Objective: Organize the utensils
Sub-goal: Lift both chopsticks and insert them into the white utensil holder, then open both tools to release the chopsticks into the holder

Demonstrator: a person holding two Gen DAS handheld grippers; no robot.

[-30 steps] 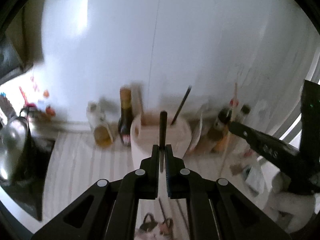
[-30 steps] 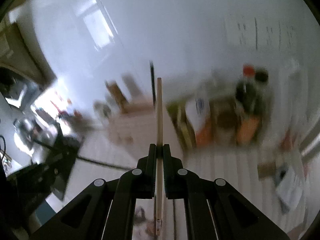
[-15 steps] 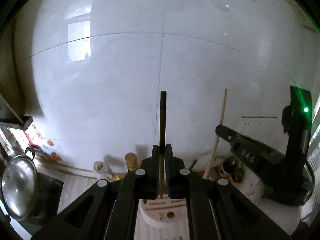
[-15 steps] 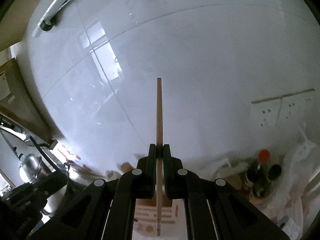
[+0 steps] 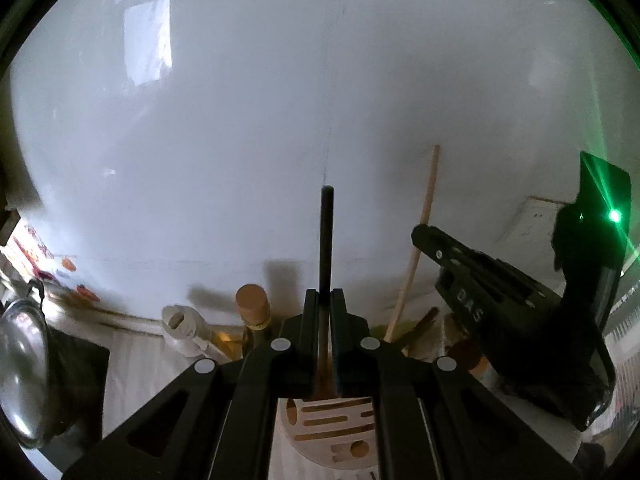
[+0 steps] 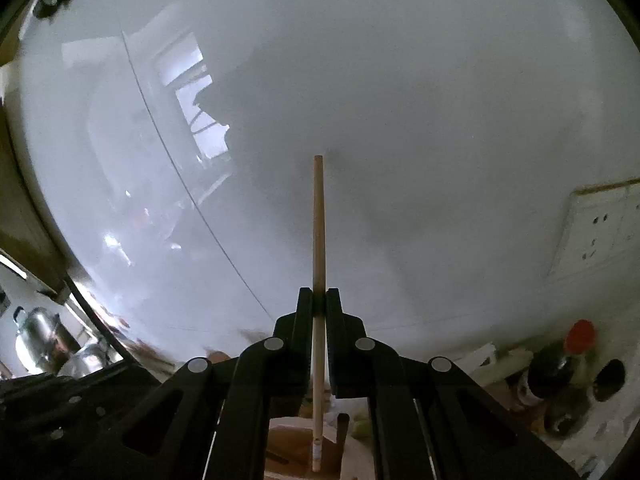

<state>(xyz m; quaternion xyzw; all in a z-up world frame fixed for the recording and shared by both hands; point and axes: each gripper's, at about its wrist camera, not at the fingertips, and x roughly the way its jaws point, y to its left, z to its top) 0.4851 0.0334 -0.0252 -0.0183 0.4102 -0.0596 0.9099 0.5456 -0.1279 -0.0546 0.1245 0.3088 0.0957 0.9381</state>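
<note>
Left tongs (image 5: pixel 325 300) are clamped on my dark chopstick (image 5: pixel 326 240), upright above the slotted utensil holder (image 5: pixel 332 428) on the tabletop; right tongs (image 6: pixel 319 300) pinch the pale wooden chopstick (image 6: pixel 318 224), also upright, just over that holder.

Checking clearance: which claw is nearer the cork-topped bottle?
Left. The left claw, gripping the dark chopstick, is just right of the cork-topped bottle; the right claw, gripping the wooden chopstick, is farther right, beyond the left one.
</note>
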